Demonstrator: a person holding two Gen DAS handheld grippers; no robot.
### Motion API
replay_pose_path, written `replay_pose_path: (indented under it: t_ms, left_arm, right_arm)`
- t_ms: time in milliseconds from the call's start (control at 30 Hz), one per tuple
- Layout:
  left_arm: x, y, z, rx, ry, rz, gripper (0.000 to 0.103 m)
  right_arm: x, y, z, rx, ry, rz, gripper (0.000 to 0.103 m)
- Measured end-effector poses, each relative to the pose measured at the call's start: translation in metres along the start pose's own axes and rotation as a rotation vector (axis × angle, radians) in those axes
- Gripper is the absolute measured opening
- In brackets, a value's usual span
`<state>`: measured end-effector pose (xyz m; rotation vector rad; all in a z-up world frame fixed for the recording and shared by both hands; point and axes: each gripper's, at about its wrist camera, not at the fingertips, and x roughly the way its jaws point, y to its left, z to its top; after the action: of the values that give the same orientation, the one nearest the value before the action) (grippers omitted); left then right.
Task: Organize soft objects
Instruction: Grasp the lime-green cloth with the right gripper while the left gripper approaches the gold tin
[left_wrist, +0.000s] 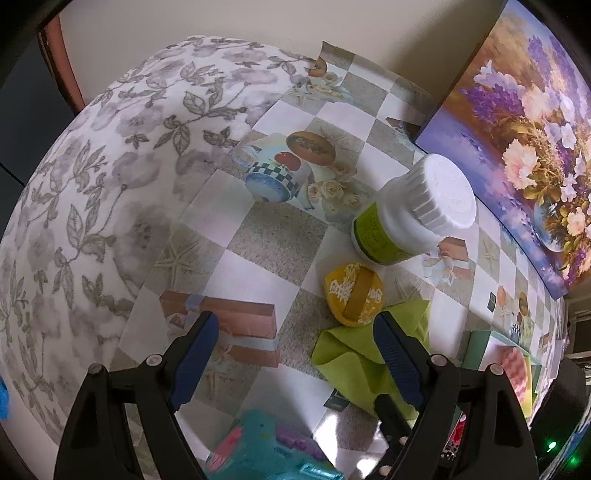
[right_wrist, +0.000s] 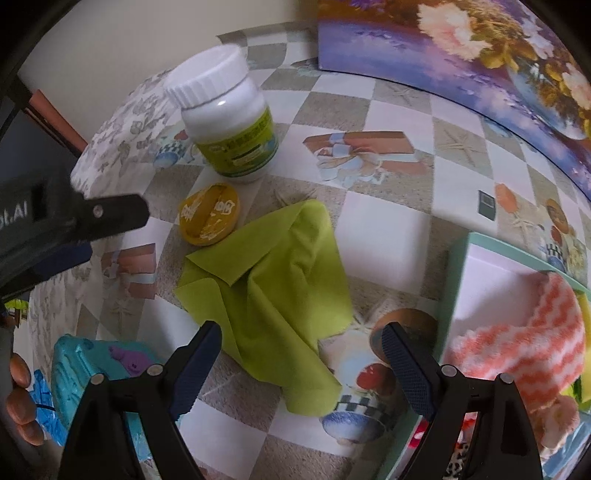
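Observation:
A crumpled green cloth (right_wrist: 269, 273) lies on the checkered tablecloth; it also shows in the left wrist view (left_wrist: 354, 354). My right gripper (right_wrist: 301, 336) is open and empty, just above the cloth's near edge. My left gripper (left_wrist: 295, 332) is open and empty, left of the cloth, and its finger appears in the right wrist view (right_wrist: 110, 214). A pink-and-white striped towel (right_wrist: 517, 339) lies in a light green box (right_wrist: 456, 280) to the right; the box also shows in the left wrist view (left_wrist: 476, 347).
A white jar with a green label (right_wrist: 229, 122) and a yellow round tin (right_wrist: 208, 214) stand behind the cloth. A teal toy (right_wrist: 77, 373) lies at the near left. A floral painting (right_wrist: 480, 55) leans at the back right. A floral cushion (left_wrist: 110, 166) lies on the left.

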<state>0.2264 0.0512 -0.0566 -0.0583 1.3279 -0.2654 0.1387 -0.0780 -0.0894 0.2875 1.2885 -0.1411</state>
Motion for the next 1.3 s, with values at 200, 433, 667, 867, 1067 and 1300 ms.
replay_pose_path:
  t_ms: [200, 433, 667, 867, 1067, 1300]
  left_arm:
    - [0.007, -0.005, 0.003, 0.015, 0.008, 0.001, 0.086]
    - [0.009, -0.003, 0.004, 0.010, 0.013, 0.002, 0.086]
    - [0.009, -0.002, 0.004, 0.010, 0.015, 0.003, 0.086]
    - [0.009, -0.003, 0.004, 0.010, 0.018, 0.005, 0.086]
    - [0.010, -0.003, 0.005, 0.013, 0.021, 0.007, 0.086]
    - [0.011, -0.003, 0.005, 0.014, 0.021, 0.007, 0.086]
  right_arm:
    - [0.012, 0.007, 0.002, -0.017, 0.014, 0.000, 0.091]
    - [0.020, 0.019, -0.001, -0.043, 0.016, -0.014, 0.091]
    - [0.025, 0.022, 0.000, -0.039, 0.003, -0.031, 0.091]
    - [0.027, 0.017, 0.001, -0.024, -0.011, -0.063, 0.090]
    - [0.026, 0.003, 0.005, -0.017, -0.028, -0.075, 0.084]
    - [0.015, 0.000, 0.004, -0.016, -0.054, -0.067, 0.064]
